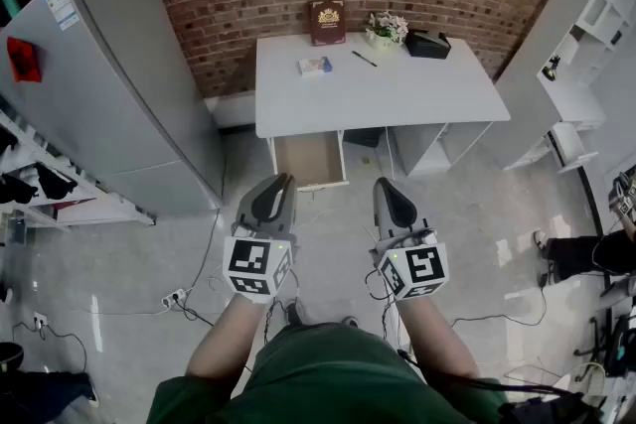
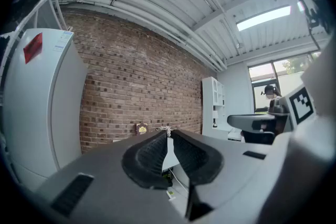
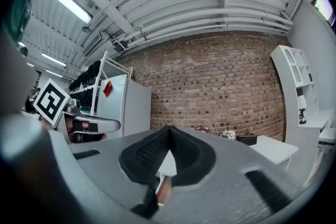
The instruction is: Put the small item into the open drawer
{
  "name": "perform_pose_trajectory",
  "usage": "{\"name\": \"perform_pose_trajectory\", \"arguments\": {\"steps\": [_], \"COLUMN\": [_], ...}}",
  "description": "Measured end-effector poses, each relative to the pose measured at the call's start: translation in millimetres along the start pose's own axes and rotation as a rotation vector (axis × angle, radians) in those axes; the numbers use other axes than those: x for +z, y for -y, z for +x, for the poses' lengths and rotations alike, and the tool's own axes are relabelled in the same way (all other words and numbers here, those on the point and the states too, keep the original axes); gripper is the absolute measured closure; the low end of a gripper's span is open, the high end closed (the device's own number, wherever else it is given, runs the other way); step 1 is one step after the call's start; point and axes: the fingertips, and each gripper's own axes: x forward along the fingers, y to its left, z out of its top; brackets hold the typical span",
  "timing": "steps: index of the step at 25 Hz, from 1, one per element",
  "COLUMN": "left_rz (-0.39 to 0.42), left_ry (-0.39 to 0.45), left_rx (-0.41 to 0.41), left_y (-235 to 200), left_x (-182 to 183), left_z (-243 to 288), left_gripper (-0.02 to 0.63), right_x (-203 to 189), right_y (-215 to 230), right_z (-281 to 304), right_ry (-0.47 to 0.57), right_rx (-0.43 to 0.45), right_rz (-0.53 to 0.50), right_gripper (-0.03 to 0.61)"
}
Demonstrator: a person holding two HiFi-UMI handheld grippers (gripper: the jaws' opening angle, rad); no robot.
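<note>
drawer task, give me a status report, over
Left gripper barely apart, empty; right gripper shut, empty. Small item on desk; drawer open. No obstruction seen.

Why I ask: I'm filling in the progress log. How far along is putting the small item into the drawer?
Done: the drawer under the desk already stands open. In hand: nothing; the left gripper, jaws a slit apart, and the right gripper, jaws together, are both empty, short of the desk. Left: everything else; the small item lies on the desktop, not yet picked up or placed.
</note>
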Motion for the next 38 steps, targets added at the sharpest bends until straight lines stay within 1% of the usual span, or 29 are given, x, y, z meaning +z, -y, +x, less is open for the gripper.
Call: {"name": "perform_pose_trajectory", "arguments": {"steps": [6, 11, 14, 21, 26, 30, 33, 38], "left_rz": [-0.007, -0.017, -0.024, -0.076, -0.084, -0.062, -0.036, -0.014], "left_ry": [0.0, 0.008, 0.009, -0.011, -0.015, -0.034, -0.039, -0.041], "left_rx": [-0.034, -0.067, -0.083, -0.084, -0.078, -0.056, -0.027, 0.018], "left_y": [-28, -51, -66, -97, -103, -107, -110, -109], "left_x": [1, 4, 1, -14, -21, -28, -24, -14], "left_z": [1, 3, 3, 11, 31, 47, 62, 100], "left_gripper": [0.58, 0.58, 0.58, 0.58, 0.58, 0.58, 0.58, 0.58], "right_x": [-3, -2, 0, -7, -15, -29, -36, -34], "right_y": [-19, -29, -38, -52, -38, -23, -6, 28], "right_z": [22, 37, 46, 62, 79, 96, 113, 143], "right_ry": [-0.014, -0.017, -0.018, -0.051, -0.065, -0.061, -0.054, -0.042], "right_rx": [-0.027, -0.067, -0.088, -0.097, -0.098, -0.078, -0.058, -0.014], "right_rz": [-0.006, 0.016, 0.009, -0.028, -0.017, 0.017, 0.042, 0.06], "right_gripper": [0.58, 0.58, 0.578, 0.578, 0.578, 0.578, 0.578, 0.578]}}
